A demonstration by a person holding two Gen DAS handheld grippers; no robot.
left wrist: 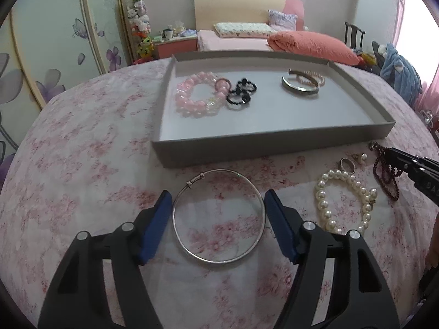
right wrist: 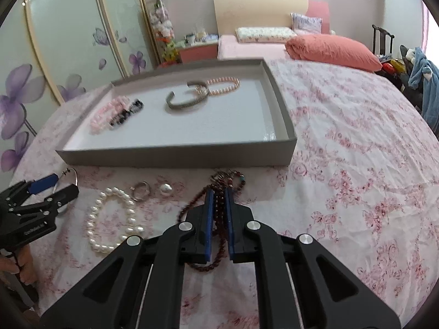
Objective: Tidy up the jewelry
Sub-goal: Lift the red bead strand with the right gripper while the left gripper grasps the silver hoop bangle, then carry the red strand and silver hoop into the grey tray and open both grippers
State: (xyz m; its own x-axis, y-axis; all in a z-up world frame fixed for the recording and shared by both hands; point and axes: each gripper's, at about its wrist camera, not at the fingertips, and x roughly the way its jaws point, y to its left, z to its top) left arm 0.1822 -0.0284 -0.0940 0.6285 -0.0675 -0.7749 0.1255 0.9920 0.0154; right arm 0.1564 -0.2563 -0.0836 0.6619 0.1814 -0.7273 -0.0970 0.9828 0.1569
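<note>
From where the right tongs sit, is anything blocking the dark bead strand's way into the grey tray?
Only the tray's near wall, directly ahead; lift the dark bead strand over it. The floor beyond looks bare. Right tongs are shut on the strand.

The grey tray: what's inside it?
In the tray: pink bead bracelets, black rings, a metal cuff and a rose bracelet partly hidden behind the cuff. Nothing else shows.
</note>
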